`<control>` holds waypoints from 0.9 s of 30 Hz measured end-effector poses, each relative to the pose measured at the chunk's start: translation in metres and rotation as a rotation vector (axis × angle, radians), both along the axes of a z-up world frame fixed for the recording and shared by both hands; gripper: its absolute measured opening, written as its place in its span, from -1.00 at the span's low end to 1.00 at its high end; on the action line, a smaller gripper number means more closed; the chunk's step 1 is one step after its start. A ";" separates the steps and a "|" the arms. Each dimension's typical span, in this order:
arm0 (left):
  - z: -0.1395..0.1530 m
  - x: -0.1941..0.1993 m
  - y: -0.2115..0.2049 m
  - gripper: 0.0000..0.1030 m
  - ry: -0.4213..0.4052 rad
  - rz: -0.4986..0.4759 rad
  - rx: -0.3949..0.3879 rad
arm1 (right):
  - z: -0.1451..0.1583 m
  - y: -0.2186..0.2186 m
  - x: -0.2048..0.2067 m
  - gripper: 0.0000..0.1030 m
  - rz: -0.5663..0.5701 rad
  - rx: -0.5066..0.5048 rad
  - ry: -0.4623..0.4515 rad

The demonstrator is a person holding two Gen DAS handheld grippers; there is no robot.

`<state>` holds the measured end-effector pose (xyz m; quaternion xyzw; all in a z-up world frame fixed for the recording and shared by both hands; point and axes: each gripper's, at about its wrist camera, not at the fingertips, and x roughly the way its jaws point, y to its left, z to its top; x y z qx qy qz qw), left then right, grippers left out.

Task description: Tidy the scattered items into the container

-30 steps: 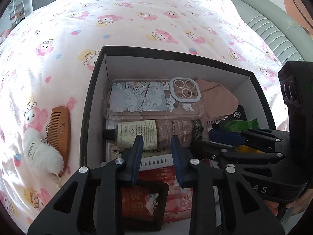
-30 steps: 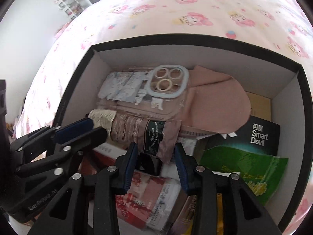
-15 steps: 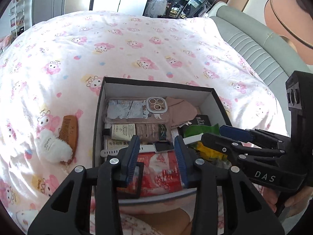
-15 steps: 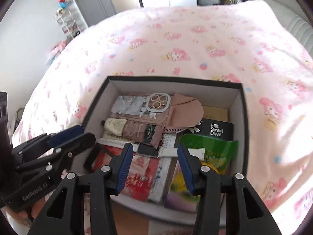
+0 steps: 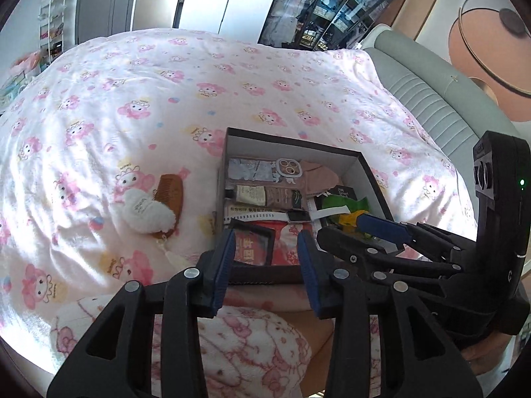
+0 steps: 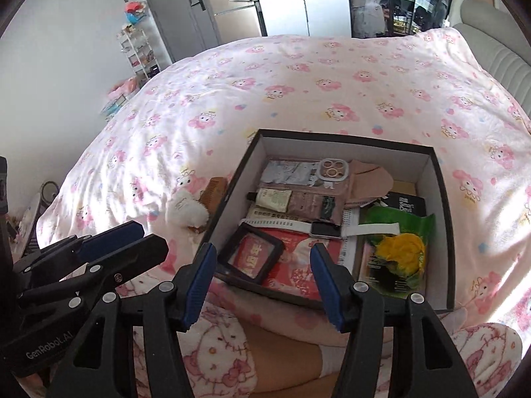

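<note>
A black box with white walls (image 5: pixel 292 142) (image 6: pixel 345 137) sits on the bed. It holds a phone case (image 5: pixel 262 169), a tube (image 5: pixel 252 194), a smartwatch (image 6: pixel 327 229), a black frame (image 6: pixel 252 255), a green packet (image 6: pixel 395 252) and a pink mask (image 6: pixel 368 182). Left of the box, on the quilt, lie a wooden comb (image 5: pixel 169 189) (image 6: pixel 214 192) and a white fluffy charm (image 5: pixel 146 210) (image 6: pixel 187 210). My left gripper (image 5: pixel 265 235) (image 6: pixel 149 235) hangs open and bare above the box's near edge. My right gripper (image 6: pixel 264 248) (image 5: pixel 345 229) is opening beside it, nothing between its fingers.
The pink cartoon-print quilt (image 5: pixel 166 99) spreads all around the box. A grey padded headboard (image 5: pixel 431 99) runs along the right. A person's legs in pink pyjamas (image 5: pixel 232 341) lie right under both grippers. A white shelf rack (image 6: pixel 139 53) and grey doors stand beyond the bed.
Both grippers have pulled back and up out of the box, which now looks smaller and farther. The right jaws have widened, the left slightly. The comb and charm have not moved.
</note>
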<state>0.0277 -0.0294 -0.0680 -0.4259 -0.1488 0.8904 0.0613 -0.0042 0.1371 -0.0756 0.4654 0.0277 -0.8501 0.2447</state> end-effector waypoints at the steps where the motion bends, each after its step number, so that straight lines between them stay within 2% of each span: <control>1: 0.001 0.004 -0.008 -0.23 0.004 0.010 -0.002 | 0.000 -0.008 0.002 0.07 0.020 -0.004 0.000; 4: 0.002 0.010 -0.039 -0.12 0.002 0.052 0.013 | -0.003 -0.038 0.001 0.07 0.088 -0.028 -0.018; 7: -0.001 0.009 -0.076 -0.12 -0.016 0.122 0.011 | -0.011 -0.068 -0.009 0.07 0.161 -0.022 -0.045; 9: -0.006 0.008 -0.103 -0.08 -0.043 0.170 0.008 | -0.015 -0.078 -0.024 0.07 0.160 -0.016 -0.048; 12: -0.023 0.002 -0.144 -0.05 -0.105 0.206 0.037 | -0.026 -0.090 -0.051 0.07 0.123 0.020 -0.084; 16: -0.052 -0.017 -0.183 -0.05 -0.188 0.238 0.015 | -0.041 -0.125 -0.066 0.07 0.203 0.061 -0.090; 20: -0.078 -0.034 -0.213 -0.05 -0.233 0.241 0.119 | -0.066 -0.161 -0.085 0.07 0.234 0.076 -0.168; 23: -0.095 -0.048 -0.226 -0.05 -0.266 0.239 0.156 | -0.088 -0.187 -0.092 0.07 0.270 0.112 -0.196; 27: -0.124 -0.074 -0.233 -0.07 -0.307 0.190 0.235 | -0.120 -0.207 -0.100 0.07 0.289 0.135 -0.276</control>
